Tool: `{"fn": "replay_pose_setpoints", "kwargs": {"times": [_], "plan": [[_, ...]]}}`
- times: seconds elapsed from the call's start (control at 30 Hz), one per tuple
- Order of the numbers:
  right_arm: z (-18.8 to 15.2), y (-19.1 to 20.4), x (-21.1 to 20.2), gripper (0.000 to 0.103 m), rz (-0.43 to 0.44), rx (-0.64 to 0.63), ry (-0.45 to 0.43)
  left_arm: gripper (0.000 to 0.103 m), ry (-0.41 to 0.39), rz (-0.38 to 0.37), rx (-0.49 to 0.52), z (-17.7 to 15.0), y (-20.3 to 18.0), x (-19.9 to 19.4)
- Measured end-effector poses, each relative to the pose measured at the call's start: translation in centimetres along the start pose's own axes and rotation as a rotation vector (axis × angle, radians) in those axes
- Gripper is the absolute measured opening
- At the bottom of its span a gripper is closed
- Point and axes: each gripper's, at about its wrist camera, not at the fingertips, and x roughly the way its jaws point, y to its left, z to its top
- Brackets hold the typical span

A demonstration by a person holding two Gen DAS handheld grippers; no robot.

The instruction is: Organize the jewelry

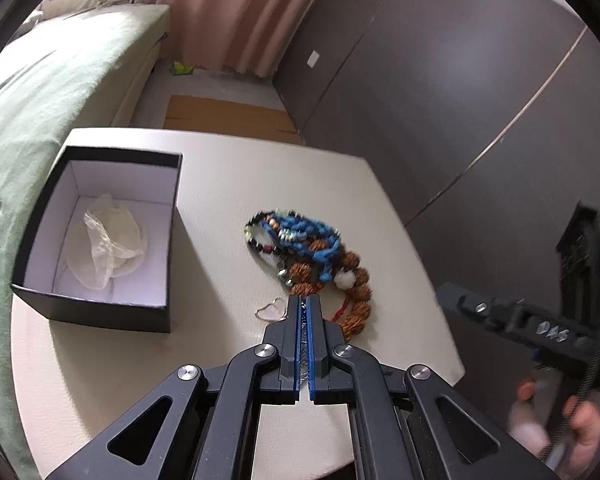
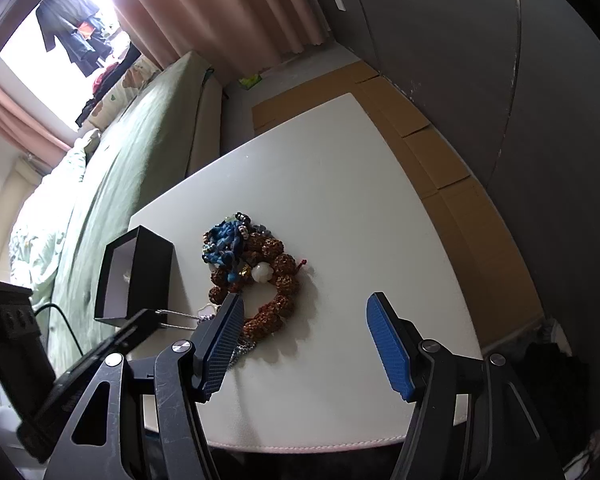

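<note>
A pile of jewelry lies mid-table: a brown seed-bead bracelet with a white bead, a blue braided cord and a dark bead bracelet. It shows in the right wrist view too. My left gripper is shut on a thin silver chain at the pile's near edge; a heart-shaped loop hangs beside its tip. An open black box holding a white pouch stands to the left. My right gripper is open and empty above the table's near side.
The white table stands beside a green bed. Brown cardboard lies on the floor behind it. A grey wardrobe is at the right.
</note>
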Motion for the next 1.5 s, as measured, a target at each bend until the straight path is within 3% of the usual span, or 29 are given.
{"fn": "replay_pose_setpoints", "kwargs": {"times": [0.27,0.5,0.77,0.93,1.0,1.1,1.23,1.5], "plan": [[-0.1,0.7,-0.4,0.065,0.03,0.001,-0.014,0.001,-0.133,-0.089,-0.025,2.1,-1.1,-5.2],[-0.2,1.9,0.7,0.065,0.059,-0.019,0.014,0.001,-0.257,-0.096,-0.002,4.1,-2.4,-10.4],[-0.3,2.1,2.6,0.063,0.06,0.01,0.04,0.001,-0.334,-0.07,0.01,6.5,-3.2,-14.8],[-0.3,1.9,5.5,0.042,0.021,0.029,0.103,0.001,-0.375,-0.048,0.034,8.1,-4.4,-17.4],[-0.1,1.8,6.7,0.039,-0.008,0.033,0.122,0.001,-0.387,-0.034,0.052,8.5,-5.2,-18.2],[0.4,1.8,8.1,0.022,-0.016,0.039,0.126,0.001,-0.406,-0.012,0.076,9.0,-6.5,-19.5],[0.5,1.8,8.2,0.02,-0.011,0.051,0.119,0.0,-0.426,0.007,0.098,9.8,-7.7,-20.7],[0.7,1.6,4.6,0.02,0.127,0.114,0.039,0.0,-0.479,0.038,0.135,11.7,-9.7,-23.4]]}}
